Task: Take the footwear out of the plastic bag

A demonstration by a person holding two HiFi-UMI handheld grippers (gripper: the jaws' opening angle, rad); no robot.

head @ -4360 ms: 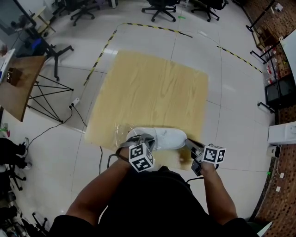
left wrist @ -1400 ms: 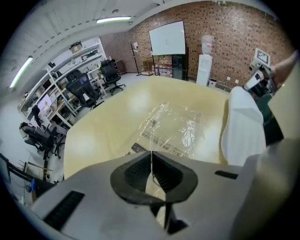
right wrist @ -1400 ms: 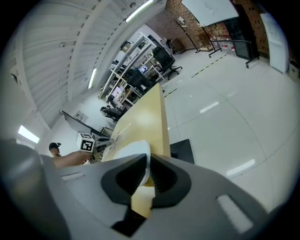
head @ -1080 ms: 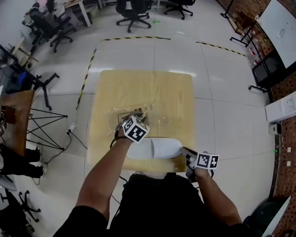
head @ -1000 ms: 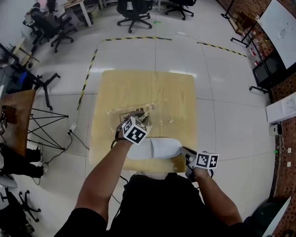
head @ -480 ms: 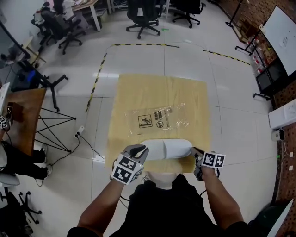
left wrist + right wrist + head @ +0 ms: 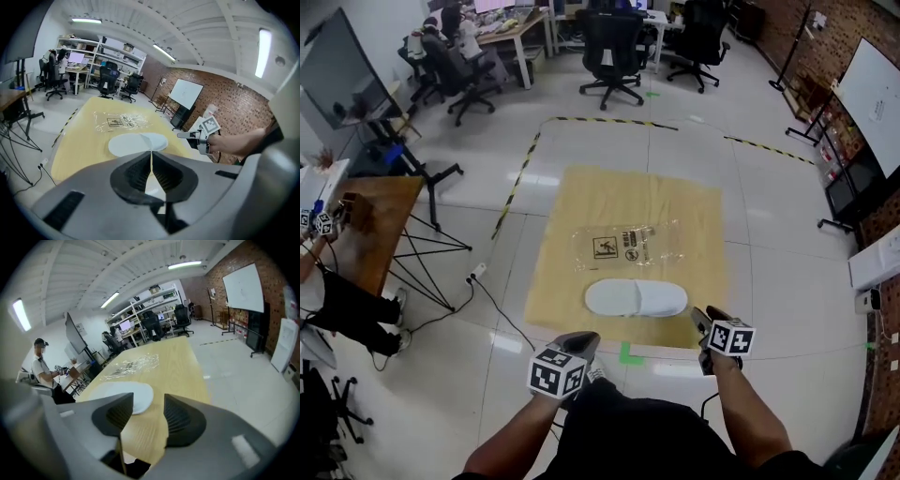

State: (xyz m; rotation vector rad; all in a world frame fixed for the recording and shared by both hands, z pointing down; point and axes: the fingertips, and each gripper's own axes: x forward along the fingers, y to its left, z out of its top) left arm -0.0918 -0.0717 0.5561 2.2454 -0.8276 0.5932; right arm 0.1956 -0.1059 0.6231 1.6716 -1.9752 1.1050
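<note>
A white slipper [image 7: 636,298] lies flat on the wooden tabletop [image 7: 628,202], outside the bag. The clear plastic bag [image 7: 628,246] lies crumpled and empty just beyond it. Both grippers hang off the table's near edge. My left gripper [image 7: 581,343] is at the lower left; its jaws are closing, nearly touching, with nothing between them [image 7: 151,159]. My right gripper [image 7: 701,320] is at the near right corner; its jaws are opening wide and hold nothing [image 7: 149,404]. The slipper [image 7: 138,143] and bag [image 7: 119,121] show ahead in the left gripper view, and the slipper [image 7: 124,397] also in the right one.
Black-and-yellow floor tape [image 7: 517,173] runs round the table's far side. Office chairs [image 7: 614,47] stand at the back. A brown side table [image 7: 370,225] with a seated person is on the left. A cable [image 7: 492,305] and green floor mark [image 7: 628,353] lie near the table.
The left gripper left the bag on the table and pulled back while closing. The right gripper let go of the slipper and drew back. The slipper now lies free.
</note>
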